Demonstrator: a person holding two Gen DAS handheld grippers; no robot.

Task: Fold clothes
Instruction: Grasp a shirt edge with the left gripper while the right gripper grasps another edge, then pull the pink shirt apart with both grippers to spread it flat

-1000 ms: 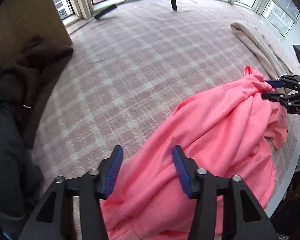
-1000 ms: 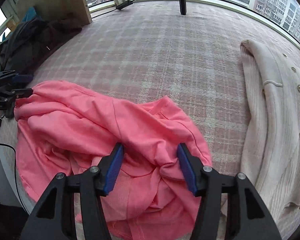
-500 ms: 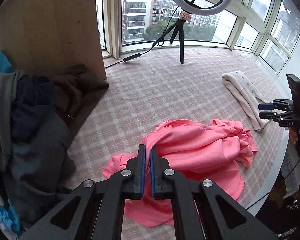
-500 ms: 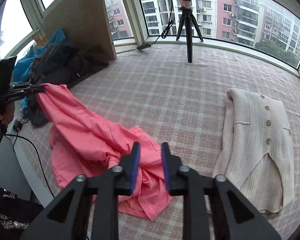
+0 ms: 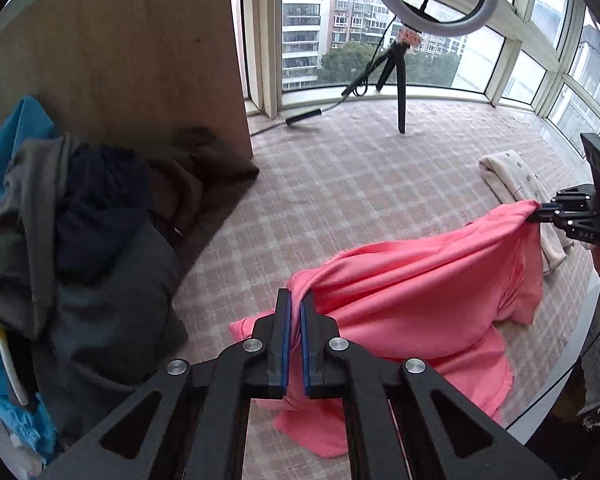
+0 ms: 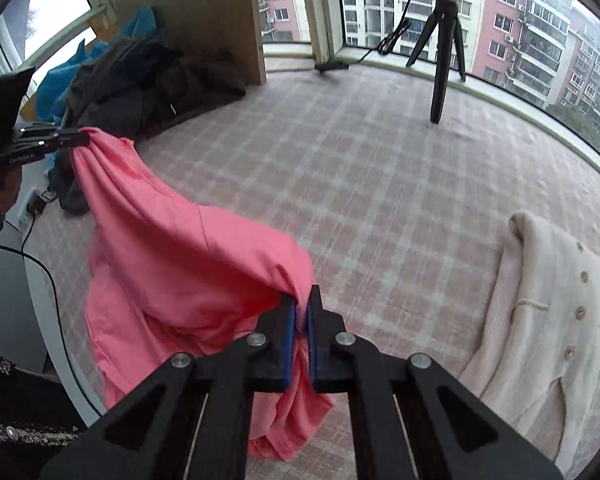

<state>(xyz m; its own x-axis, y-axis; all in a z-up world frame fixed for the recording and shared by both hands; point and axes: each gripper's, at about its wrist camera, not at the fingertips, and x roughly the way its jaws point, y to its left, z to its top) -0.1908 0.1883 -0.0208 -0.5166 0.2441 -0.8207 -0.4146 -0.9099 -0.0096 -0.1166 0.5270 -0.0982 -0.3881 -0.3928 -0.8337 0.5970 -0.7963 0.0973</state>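
Note:
A pink garment hangs stretched between both grippers above the checked pink-and-white cover. My left gripper is shut on one bunched edge of it. In the right wrist view that same gripper shows at the far left, pinching the cloth. My right gripper is shut on the other bunched edge, and it appears at the right of the left wrist view. The garment's lower part still drapes on the cover near the front edge.
A cream buttoned cardigan lies folded at the right. A heap of dark and blue clothes sits by a wooden panel at the left. A ring-light tripod and cable stand by the windows. The surface's curved front edge is close.
Both grippers went from open around the pink garment to shut on it, then rose. The garment lifted off the cover and now stretches between them.

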